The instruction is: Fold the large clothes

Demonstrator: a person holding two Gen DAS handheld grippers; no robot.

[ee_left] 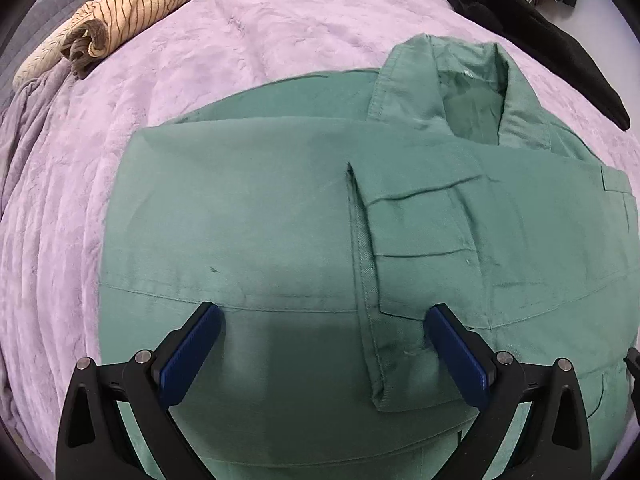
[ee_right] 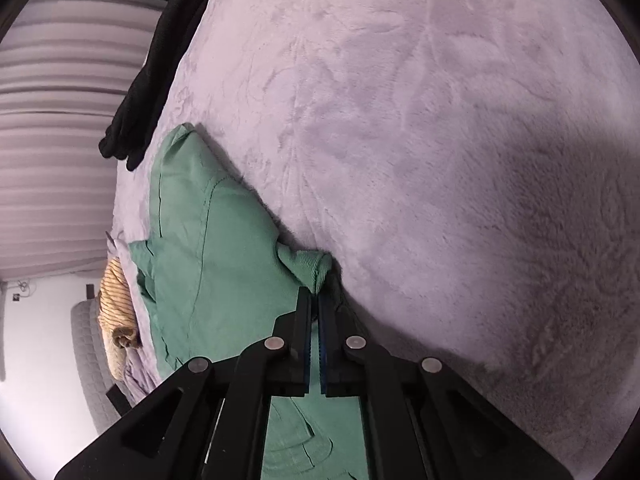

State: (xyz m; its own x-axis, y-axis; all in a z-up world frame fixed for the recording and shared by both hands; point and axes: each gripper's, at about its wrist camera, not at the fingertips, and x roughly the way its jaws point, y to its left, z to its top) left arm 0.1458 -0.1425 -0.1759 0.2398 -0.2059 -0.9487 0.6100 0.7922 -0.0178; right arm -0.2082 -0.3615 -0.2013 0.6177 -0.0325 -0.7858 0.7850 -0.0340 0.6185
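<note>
A large green jacket (ee_left: 256,216) lies on a lilac plush bedspread (ee_left: 304,20), collar at the far right and one sleeve folded across its front. My left gripper (ee_left: 323,316) hovers just above the jacket's lower front, pointing steeply down, its blue pads wide apart with nothing between them. In the right wrist view the same green jacket (ee_right: 224,240) runs along the left. My right gripper (ee_right: 315,294) is shut on a bunched edge of the jacket at its side, the cloth puckering up at the fingertips.
A striped beige garment (ee_left: 132,12) lies bundled at the bed's far left corner. Black clothing (ee_left: 532,32) sprawls at the far right. A grey blanket (ee_left: 24,120) hangs off the left edge. Bare bedspread (ee_right: 440,140) fills the right wrist view beside the jacket.
</note>
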